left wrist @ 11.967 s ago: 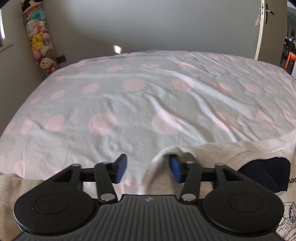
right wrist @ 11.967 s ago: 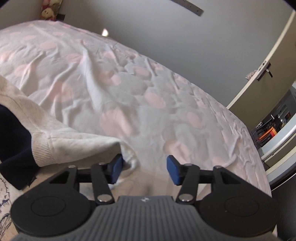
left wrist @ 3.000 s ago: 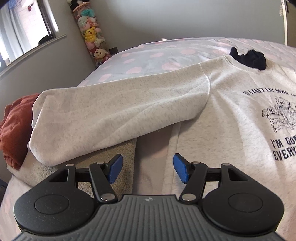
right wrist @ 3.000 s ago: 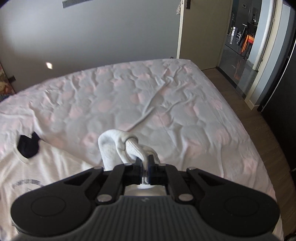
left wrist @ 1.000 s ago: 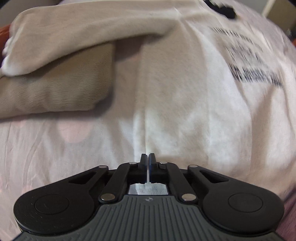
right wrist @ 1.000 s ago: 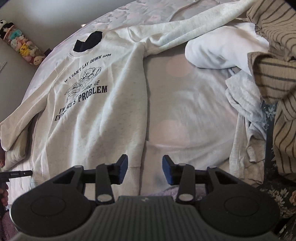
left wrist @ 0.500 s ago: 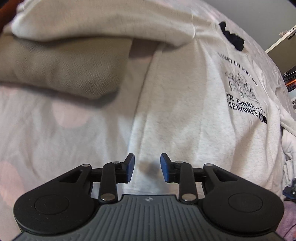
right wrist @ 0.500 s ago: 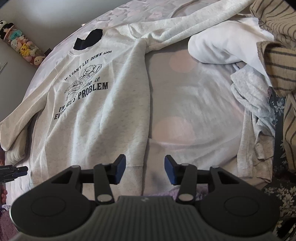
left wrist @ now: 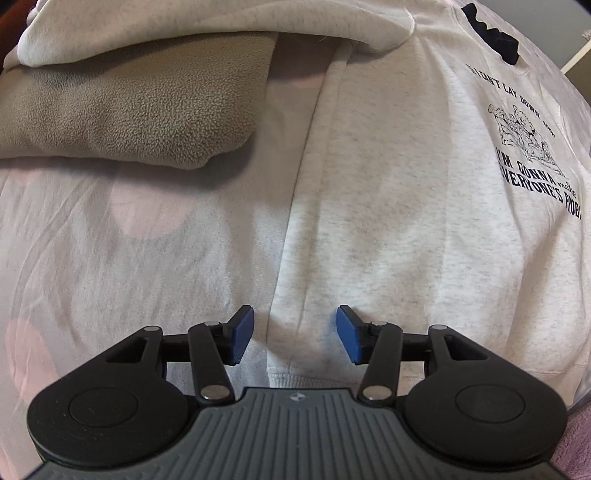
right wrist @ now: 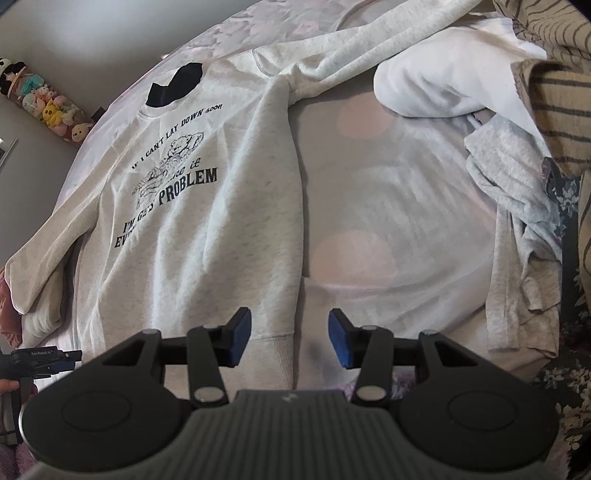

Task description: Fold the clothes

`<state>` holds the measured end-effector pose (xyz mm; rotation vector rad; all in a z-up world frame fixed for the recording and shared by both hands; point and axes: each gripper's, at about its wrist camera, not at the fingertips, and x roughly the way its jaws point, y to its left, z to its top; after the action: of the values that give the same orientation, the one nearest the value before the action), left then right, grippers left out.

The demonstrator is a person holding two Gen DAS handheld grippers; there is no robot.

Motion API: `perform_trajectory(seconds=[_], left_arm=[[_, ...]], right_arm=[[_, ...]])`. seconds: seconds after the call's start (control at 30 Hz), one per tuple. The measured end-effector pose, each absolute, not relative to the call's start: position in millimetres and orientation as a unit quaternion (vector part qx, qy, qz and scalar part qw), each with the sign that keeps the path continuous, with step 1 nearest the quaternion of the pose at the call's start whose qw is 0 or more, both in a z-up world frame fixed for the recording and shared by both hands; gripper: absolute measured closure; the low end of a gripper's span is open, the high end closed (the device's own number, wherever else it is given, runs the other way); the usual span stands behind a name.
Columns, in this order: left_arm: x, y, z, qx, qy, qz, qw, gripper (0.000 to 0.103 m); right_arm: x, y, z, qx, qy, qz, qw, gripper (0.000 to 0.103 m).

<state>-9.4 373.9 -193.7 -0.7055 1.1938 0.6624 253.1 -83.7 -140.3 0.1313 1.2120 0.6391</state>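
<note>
A light grey sweatshirt (right wrist: 207, 236) with black print lies face up and spread flat on the spotted bedsheet (right wrist: 388, 206); it also shows in the left wrist view (left wrist: 399, 192). My left gripper (left wrist: 294, 334) is open and empty, just above the sweatshirt's lower left hem corner. My right gripper (right wrist: 290, 338) is open and empty, over the lower right hem corner. The sweatshirt's left sleeve (left wrist: 177, 26) drapes over a beige fleece cushion (left wrist: 122, 110). Its right sleeve (right wrist: 354, 48) stretches towards the clothes pile.
A pile of clothes lies on the right: a white garment (right wrist: 443, 85), a striped tan one (right wrist: 554, 92) and a grey one (right wrist: 513, 229). A tube of plush toys (right wrist: 44, 107) stands by the far wall. The left gripper (right wrist: 40, 360) shows at the right view's left edge.
My left gripper was shut on the sweatshirt's hem a second ago; it has let go and opened wide. My right gripper stayed open over the right hem corner and shifted slightly.
</note>
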Motion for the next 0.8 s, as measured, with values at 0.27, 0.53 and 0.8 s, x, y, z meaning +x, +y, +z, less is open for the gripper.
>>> perform_trajectory(seconds=[0.27, 0.53, 0.8], left_arm=[[-18, 385, -201, -0.382, 0.520, 0.296, 0.704, 0.031], [-11, 370, -187, -0.332, 0.524, 0.281, 0.732, 0.079], [-29, 377, -164, -0.341, 0.450, 0.312, 0.764, 0.099]], right_arm=[[252, -84, -140, 0.060, 0.558, 0.297, 0.773, 0.053], [253, -84, -141, 0.062, 0.560, 0.295, 0.771, 0.053], [254, -72, -140, 0.020, 0.579, 0.281, 0.765, 0.053]])
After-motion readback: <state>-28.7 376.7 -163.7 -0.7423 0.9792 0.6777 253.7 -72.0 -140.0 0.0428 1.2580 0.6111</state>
